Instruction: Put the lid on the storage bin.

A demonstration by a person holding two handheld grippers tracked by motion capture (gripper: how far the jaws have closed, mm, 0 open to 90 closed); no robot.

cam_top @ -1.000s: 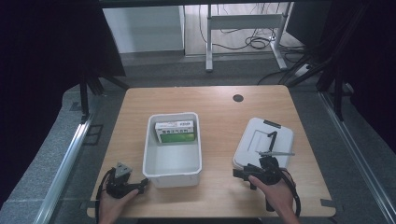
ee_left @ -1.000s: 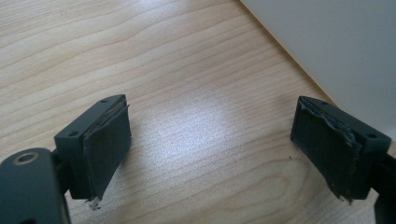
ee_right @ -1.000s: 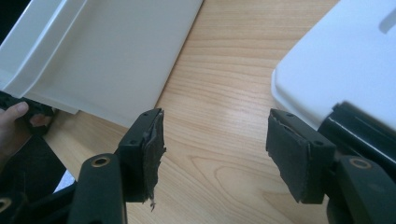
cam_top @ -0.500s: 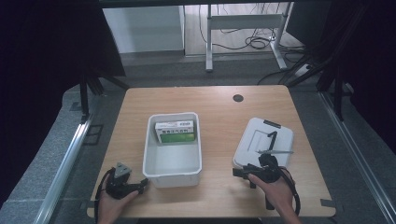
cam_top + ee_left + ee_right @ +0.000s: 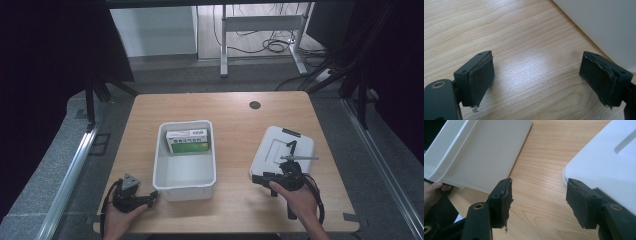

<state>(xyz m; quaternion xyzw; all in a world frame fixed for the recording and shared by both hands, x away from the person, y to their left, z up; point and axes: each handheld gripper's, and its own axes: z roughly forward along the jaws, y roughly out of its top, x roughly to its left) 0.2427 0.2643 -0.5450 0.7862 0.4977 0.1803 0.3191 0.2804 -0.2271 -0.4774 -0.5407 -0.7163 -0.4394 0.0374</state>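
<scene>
A white bin (image 5: 162, 175) stands in the middle of the wooden table, with a green and white box (image 5: 187, 141) lying at its far end. To its right lies a flat white lid (image 5: 280, 147). My left gripper (image 5: 153, 196) rests at the bin's near left corner, open and holding nothing; its own view shows the open left gripper (image 5: 536, 72) over bare wood, with the bin wall (image 5: 604, 25) at the upper right. My right gripper (image 5: 257, 179) sits at the lid's near edge, pointing left. In its own view the right gripper (image 5: 539, 195) is open and holding nothing, between the bin (image 5: 481, 150) and the lid (image 5: 609, 165).
A small black round grommet (image 5: 255, 105) is set in the table near its far edge. Bare wood lies between the bin and the lid and along the front edge. Beyond the table are a desk frame (image 5: 260, 30) and floor cables.
</scene>
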